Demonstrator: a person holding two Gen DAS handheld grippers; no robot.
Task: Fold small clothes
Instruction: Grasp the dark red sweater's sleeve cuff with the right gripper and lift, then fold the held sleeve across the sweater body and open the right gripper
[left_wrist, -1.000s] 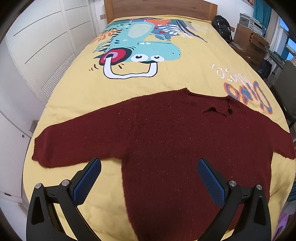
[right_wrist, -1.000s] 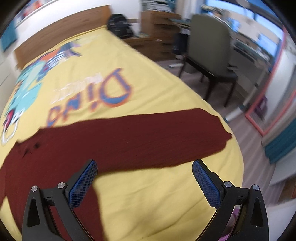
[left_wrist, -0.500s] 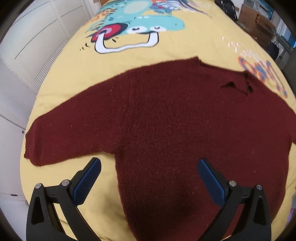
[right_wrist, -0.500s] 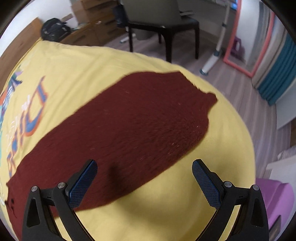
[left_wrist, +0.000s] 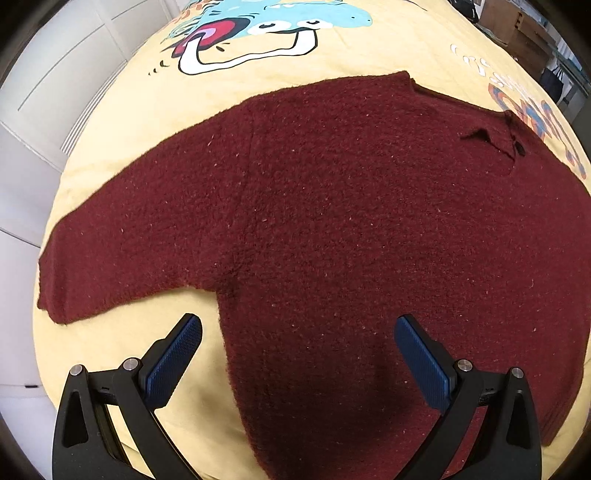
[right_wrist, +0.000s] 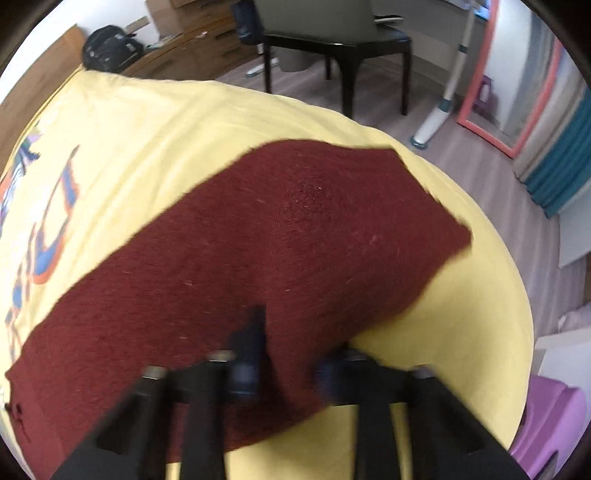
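Observation:
A dark red knitted sweater (left_wrist: 332, 221) lies flat on the yellow bedspread (left_wrist: 122, 122), sleeves spread out. My left gripper (left_wrist: 297, 339) is open and empty, hovering over the sweater's left side edge below the armpit. In the right wrist view the sweater's right sleeve (right_wrist: 295, 240) lies across the bed edge. My right gripper (right_wrist: 291, 354) is blurred by motion, its fingers much closer together, on the sleeve's lower edge; whether it holds the fabric is not clear.
White wardrobe doors (left_wrist: 48, 92) stand left of the bed. A dark chair (right_wrist: 332, 40), a wooden dresser (right_wrist: 177, 51), a black backpack (right_wrist: 110, 46) and a purple stool (right_wrist: 550, 421) stand on the floor to the right.
Both grippers have come lower and closer to the sweater. The right gripper's fingers have moved from wide open to nearly together over the sleeve edge.

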